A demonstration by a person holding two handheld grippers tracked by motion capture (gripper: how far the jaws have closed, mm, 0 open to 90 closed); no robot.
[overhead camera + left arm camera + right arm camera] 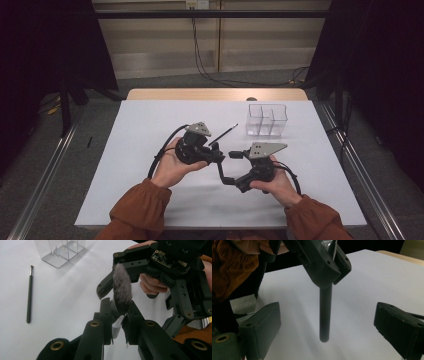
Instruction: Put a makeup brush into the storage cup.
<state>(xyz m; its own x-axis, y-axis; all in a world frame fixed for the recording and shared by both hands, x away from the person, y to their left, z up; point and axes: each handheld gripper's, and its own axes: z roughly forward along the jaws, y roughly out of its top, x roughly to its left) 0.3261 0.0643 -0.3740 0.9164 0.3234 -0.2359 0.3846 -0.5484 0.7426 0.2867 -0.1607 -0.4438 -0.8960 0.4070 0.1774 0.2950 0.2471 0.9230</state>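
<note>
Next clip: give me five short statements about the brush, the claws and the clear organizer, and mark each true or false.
1. The left claw is shut on the fluffy makeup brush. True.
2. The right claw grips the brush handle. False: its jaws stand open on either side of it.
3. A thin brush lies on the table. True.
4. The clear organizer holds brushes. False: it looks empty.
5. The thin brush lies inside the organizer. False: it lies apart from it.

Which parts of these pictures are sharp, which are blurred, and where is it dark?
Left gripper view: the fluffy brush and thin brush are sharp, near fingers soft. Right gripper view: the brush handle is fairly sharp, its own fingers blurred. High view: table evenly lit, surroundings dark.
</note>
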